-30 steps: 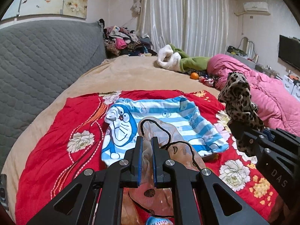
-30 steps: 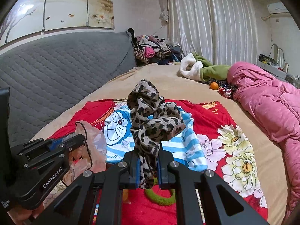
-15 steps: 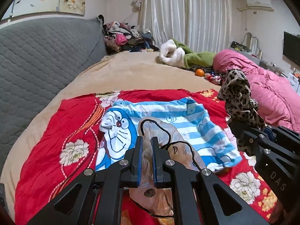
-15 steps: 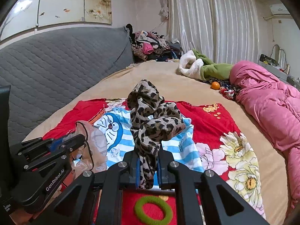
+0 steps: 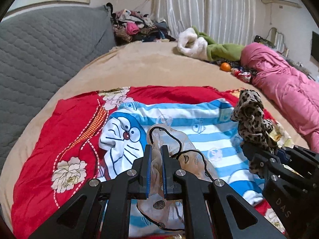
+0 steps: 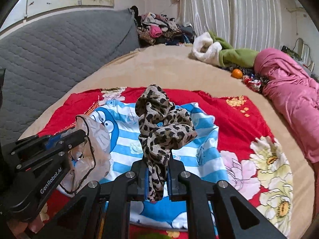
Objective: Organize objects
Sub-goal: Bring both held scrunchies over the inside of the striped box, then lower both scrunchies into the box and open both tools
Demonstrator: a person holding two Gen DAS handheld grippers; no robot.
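Note:
My left gripper is shut on a sheer beige pouch with a black cord, which hangs above a blue striped cartoon shirt. My right gripper is shut on a bunched leopard-print cloth held over the same shirt. The shirt lies flat on a red flowered blanket spread on the bed. In the left wrist view the leopard cloth and right gripper sit at the right. The pouch and left gripper show at the left of the right wrist view.
A tan bedsheet stretches beyond the blanket. A grey quilted headboard rises on the left. A pink quilt lies at the right, with an orange, a green and white garment and a clothes pile at the far end.
Both grippers have moved forward and down over the blanket with their cloths still held. The shirt now sits closer beneath them, and the green ring has slipped out of the right wrist view.

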